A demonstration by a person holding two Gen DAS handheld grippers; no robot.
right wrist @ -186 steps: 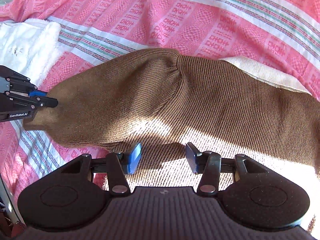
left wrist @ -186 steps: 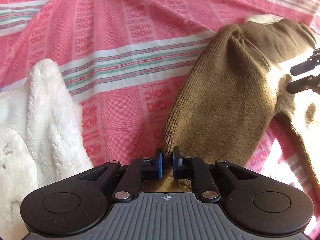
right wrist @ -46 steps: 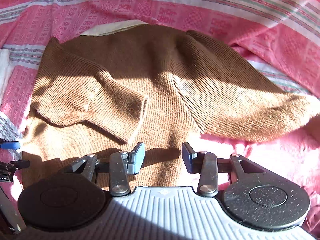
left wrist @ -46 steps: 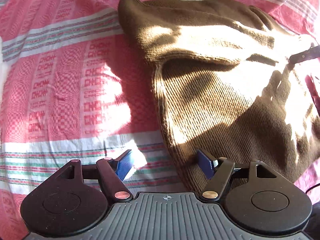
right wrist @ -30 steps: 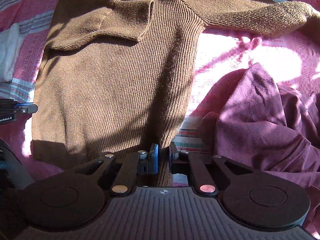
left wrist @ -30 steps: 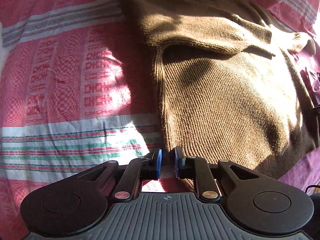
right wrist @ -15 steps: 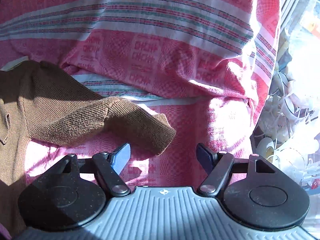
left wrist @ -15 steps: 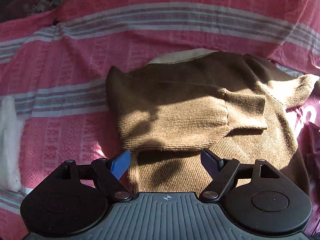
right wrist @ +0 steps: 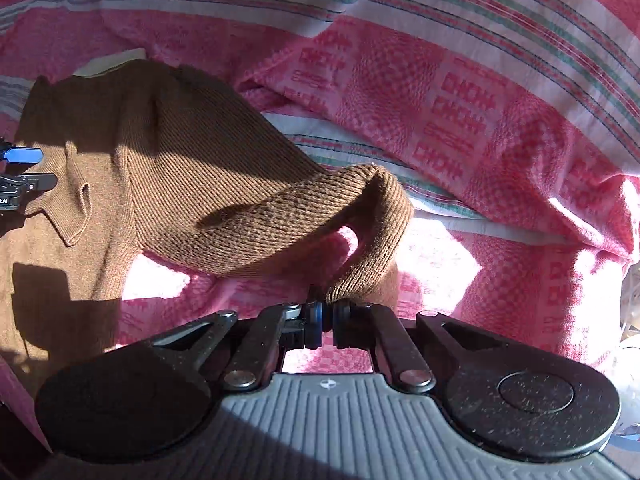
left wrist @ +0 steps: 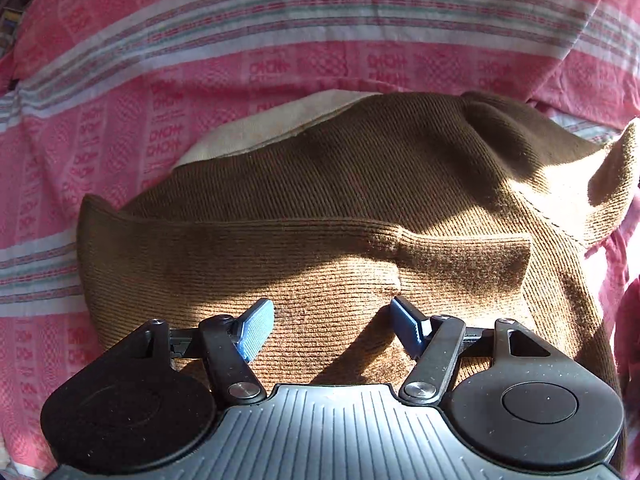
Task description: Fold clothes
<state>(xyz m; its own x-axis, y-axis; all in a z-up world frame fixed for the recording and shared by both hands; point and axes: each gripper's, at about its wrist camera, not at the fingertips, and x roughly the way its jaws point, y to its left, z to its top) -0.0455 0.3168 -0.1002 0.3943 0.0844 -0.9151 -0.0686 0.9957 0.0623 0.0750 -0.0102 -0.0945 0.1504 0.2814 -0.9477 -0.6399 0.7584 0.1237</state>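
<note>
Now | right hand-held gripper clamps sweater cuff | left hand-held gripper closing, unclamped above sweater

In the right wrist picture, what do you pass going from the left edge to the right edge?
The left gripper → the brown sweater body → its sleeve, its end pinched in the right gripper → the pink striped bedcover.
</note>
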